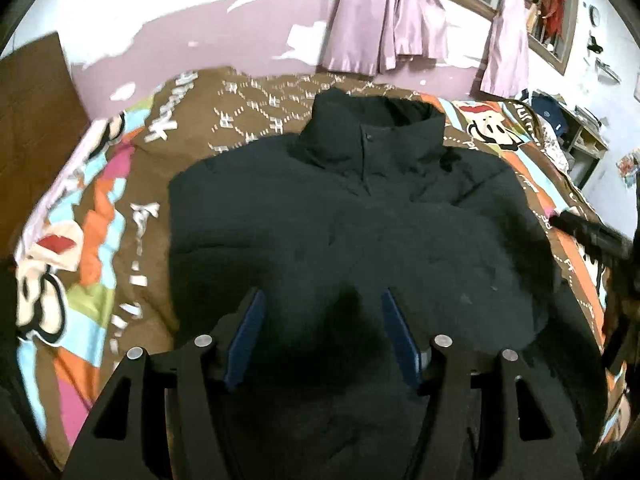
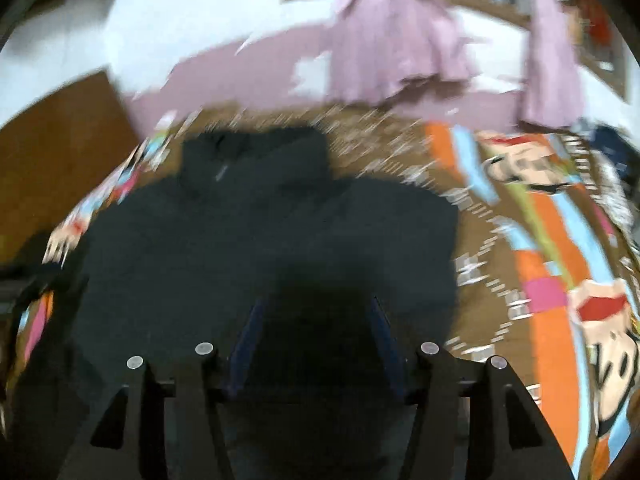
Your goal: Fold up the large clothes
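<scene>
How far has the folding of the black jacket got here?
Done: the black jacket lies on the patterned bedspread as a compact block, no sleeves sticking out. In hand: nothing; the left claw and right claw stand open above it. Left: probably folding the body over toward the collar.

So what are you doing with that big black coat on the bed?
A person is folding a black puffer jacket that lies flat on a bed with a colourful cartoon blanket, its collar pointing toward the wall with the purple curtains. The person holds a gripper in each hand. Both the left gripper and the right gripper hover over the jacket's lower part with their fingers apart, holding nothing. The right view is blurred, so fine details there are unclear.
</scene>
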`<state>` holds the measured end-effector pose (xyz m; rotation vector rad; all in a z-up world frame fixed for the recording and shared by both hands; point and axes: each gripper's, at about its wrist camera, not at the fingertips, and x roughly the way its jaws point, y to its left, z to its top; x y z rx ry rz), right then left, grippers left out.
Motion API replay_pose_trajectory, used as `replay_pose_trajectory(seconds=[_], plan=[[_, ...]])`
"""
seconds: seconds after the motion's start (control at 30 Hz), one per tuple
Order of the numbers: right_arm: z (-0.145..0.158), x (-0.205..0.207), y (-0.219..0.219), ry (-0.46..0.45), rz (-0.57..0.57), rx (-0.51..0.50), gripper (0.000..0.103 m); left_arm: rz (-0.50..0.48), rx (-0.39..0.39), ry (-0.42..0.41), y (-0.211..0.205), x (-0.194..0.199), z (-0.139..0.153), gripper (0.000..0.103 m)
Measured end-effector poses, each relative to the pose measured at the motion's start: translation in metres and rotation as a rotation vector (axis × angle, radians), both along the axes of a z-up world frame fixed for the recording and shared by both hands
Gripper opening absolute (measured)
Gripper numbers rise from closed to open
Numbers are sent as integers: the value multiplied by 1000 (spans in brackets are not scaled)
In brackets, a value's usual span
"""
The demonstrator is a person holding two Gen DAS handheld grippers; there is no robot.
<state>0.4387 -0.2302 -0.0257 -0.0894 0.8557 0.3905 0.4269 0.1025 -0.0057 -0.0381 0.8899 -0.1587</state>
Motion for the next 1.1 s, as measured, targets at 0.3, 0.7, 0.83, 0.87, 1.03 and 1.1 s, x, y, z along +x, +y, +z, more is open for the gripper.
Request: replay_pose_trajectory(seconds=[0.3, 0.7, 0.83, 0.87, 1.03, 1.1], plan=[[-75, -6, 9, 24, 52, -68, 54, -54, 63, 35, -10, -2, -60, 56], [-91, -14, 18, -42, 32, -121, 54, -61, 184, 29, -25, 4, -88, 57], [-91, -14, 17, -47, 32, -119, 54, -62, 171, 20, -23, 3, -89, 56], [-91, -14, 17, -48, 33, -121, 54, -62, 162, 15, -22, 2, -88, 56], [-85, -16, 14, -50, 39, -101, 57, -57, 69, -12, -9, -3, -72, 56], [-77, -15, 8, -30, 46, -51, 65, -44, 25, -23, -2, -5, -61, 56]])
